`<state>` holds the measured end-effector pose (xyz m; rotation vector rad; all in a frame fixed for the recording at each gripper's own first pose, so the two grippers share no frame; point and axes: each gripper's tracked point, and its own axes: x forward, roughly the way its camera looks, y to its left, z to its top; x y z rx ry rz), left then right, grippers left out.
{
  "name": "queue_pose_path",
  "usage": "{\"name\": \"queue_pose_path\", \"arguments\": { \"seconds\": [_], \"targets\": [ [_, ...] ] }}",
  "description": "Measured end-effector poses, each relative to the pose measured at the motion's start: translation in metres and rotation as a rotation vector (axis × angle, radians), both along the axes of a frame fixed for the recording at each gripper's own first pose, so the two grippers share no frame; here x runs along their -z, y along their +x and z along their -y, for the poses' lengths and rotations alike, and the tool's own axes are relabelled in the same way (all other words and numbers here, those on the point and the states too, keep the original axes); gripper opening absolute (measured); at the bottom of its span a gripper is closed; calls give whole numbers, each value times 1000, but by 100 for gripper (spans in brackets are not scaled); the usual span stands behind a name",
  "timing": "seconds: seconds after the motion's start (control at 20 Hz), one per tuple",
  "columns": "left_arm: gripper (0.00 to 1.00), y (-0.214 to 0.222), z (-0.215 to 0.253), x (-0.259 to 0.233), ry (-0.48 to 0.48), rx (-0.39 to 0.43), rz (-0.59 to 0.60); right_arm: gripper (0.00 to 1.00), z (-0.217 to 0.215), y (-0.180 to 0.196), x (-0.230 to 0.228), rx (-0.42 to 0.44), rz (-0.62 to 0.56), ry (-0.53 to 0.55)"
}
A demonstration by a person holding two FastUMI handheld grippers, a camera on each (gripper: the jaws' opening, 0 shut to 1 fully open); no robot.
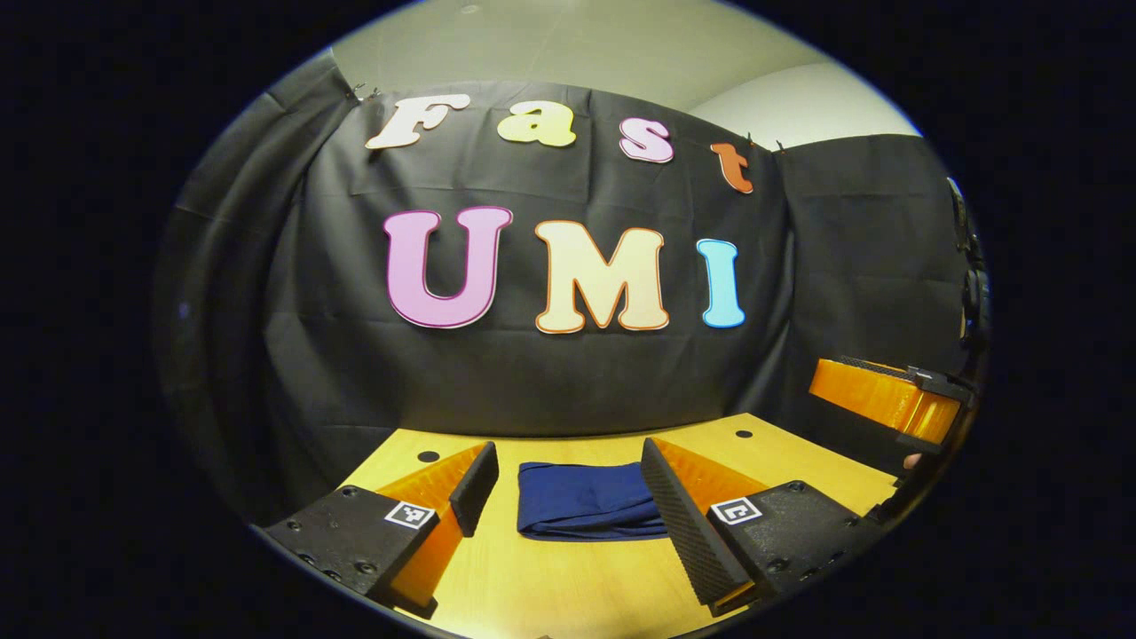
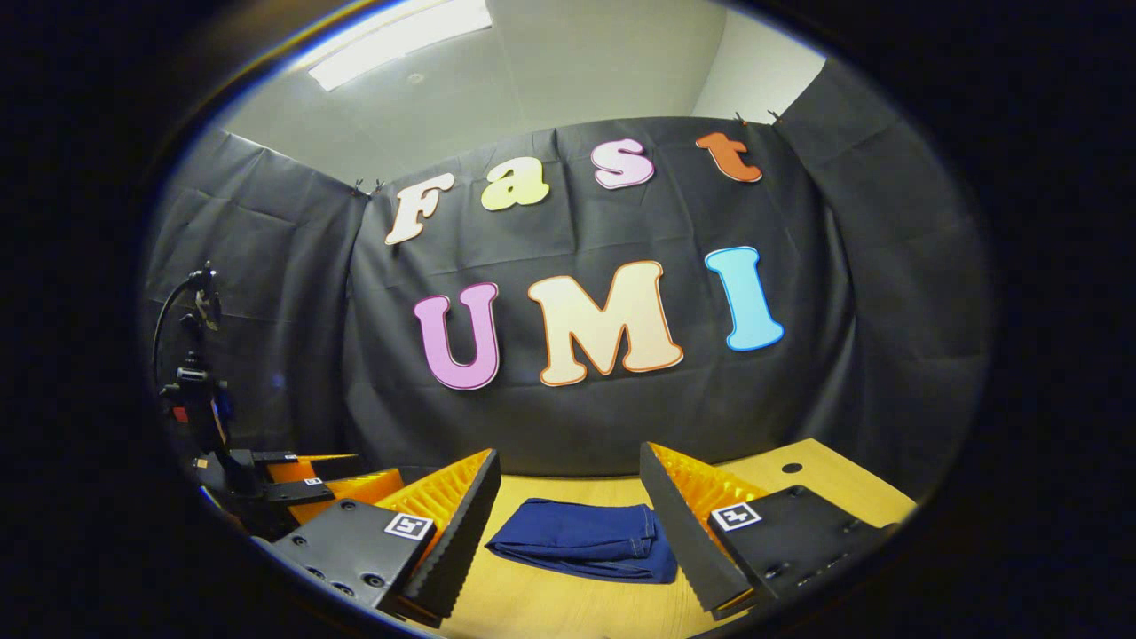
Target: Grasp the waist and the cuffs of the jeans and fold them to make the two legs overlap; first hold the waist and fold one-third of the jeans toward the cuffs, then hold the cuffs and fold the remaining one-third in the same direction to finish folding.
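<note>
While both hand-held grippers [image 1: 568, 497] [image 2: 568, 506] gape empty, folded blue denim jeans [image 2: 586, 539] lie rectangular on smooth wooden table [image 2: 568, 603].

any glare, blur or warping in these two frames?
Left gripper view: sharp, evenly lit, fisheye bows the table edge; jeans crisp. Right gripper view: ceiling light blown out at top, left rim dim, jeans slightly softer, same barrel warp.

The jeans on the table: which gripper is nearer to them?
Too close to call. The folded jeans lie on the table just ahead of the open left gripper, and the right gripper frames them just as closely.
</note>
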<state>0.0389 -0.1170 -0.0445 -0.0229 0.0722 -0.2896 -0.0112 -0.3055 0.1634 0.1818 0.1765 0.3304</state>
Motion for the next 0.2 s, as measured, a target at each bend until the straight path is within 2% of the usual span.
{"name": "queue_pose_path", "arguments": {
  "seconds": [0.05,0.1,0.2],
  "targets": [
    [100,-1,-3,-3,1,-4,7,94,-3,-4,-3,-1,4,7],
    [97,-3,-8,-5,3,-6,16,94,-4,-5,-5,-2,2,14],
    [97,-11,-10,-7,14,-2,18,97,-2,-7,-9,3,5,20]
  ]
}}
